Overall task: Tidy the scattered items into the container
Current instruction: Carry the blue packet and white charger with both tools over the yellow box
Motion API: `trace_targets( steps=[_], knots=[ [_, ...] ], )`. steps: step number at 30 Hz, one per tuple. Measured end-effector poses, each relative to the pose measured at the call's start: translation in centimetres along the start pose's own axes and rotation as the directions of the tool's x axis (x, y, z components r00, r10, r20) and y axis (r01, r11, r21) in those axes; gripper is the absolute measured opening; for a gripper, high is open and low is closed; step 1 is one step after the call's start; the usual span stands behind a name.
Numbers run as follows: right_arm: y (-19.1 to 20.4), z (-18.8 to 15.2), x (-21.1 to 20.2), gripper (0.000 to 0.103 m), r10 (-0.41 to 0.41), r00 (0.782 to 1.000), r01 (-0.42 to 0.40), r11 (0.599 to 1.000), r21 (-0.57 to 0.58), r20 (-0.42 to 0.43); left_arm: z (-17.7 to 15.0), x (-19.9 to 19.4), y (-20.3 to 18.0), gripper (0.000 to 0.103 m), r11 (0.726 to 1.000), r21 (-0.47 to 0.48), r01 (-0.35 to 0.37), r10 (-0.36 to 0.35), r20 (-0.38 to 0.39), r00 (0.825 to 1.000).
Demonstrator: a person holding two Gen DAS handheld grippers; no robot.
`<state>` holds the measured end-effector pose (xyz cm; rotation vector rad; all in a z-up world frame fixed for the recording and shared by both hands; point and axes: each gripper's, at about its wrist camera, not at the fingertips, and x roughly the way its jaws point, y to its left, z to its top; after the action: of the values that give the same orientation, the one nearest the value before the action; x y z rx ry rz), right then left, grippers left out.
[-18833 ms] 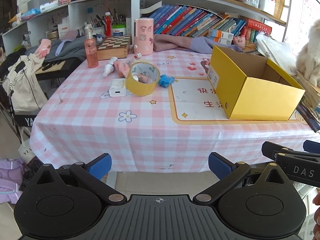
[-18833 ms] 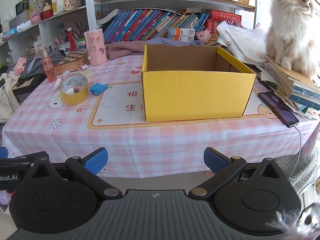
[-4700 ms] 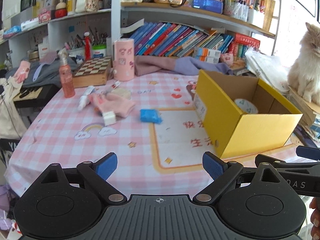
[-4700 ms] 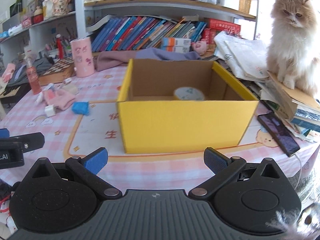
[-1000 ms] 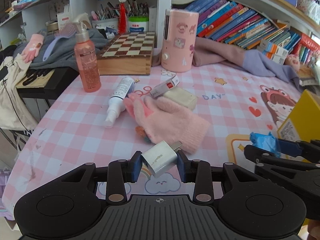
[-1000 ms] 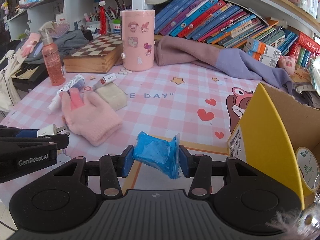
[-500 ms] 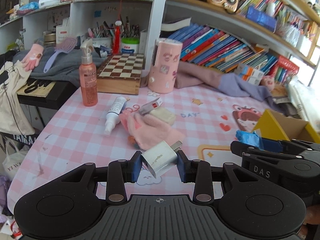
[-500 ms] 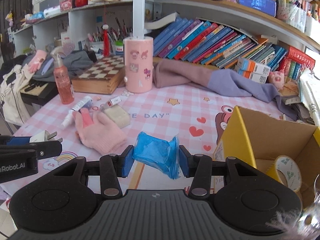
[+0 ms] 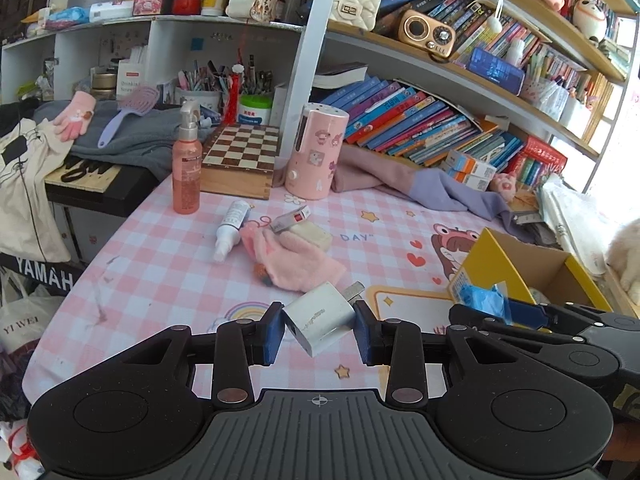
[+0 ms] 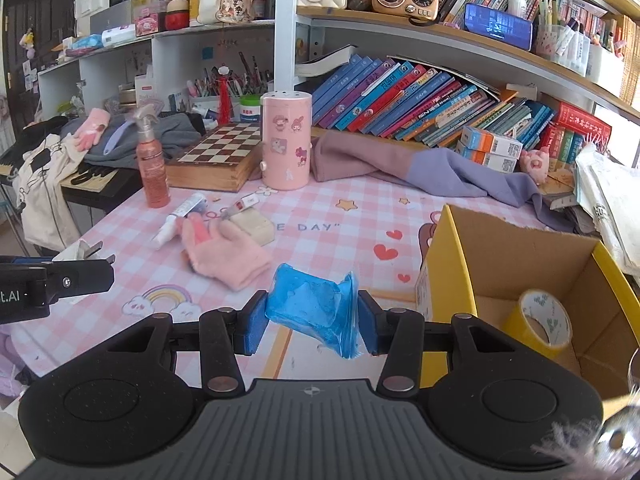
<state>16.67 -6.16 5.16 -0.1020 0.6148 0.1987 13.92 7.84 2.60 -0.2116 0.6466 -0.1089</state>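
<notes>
Left gripper (image 9: 319,334): matte black body, ribbed grey-black centre plate with a small white crosshair mark, round disc recess at 7 and 5 o'clock. Black linkage arms with silver pivot screws; blue pads on the fingers (image 9: 273,333).

Right gripper (image 10: 311,325): same build, blue-padded fingers (image 10: 253,324). White lettering ending "t.AI" at 9 o'clock.

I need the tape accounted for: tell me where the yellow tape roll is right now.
In the right wrist view, the yellow tape roll lies inside the yellow cardboard box at lower right, on the box floor, to the right of the blue packet held in the right gripper's jaws.
</notes>
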Motion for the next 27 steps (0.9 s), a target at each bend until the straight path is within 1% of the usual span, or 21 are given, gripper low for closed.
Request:
trace_targets(
  steps=[14, 27],
  knots=[
    [1.6, -3.0, -5.0, 0.044, -0.027, 1.000, 0.026, 0.999, 0.039, 0.012, -2.5, -4.3, -0.1, 0.035, 0.998, 0.029, 0.054, -0.054, -0.002, 0.999],
    [1.2, -6.3, -8.8, 0.044, -0.084, 0.996, 0.084, 0.993, 0.087, -0.003, -4.6, -6.0, -1.6, 0.035, 0.990, 0.067, 0.126, -0.124, -0.030, 0.992]
  ],
)
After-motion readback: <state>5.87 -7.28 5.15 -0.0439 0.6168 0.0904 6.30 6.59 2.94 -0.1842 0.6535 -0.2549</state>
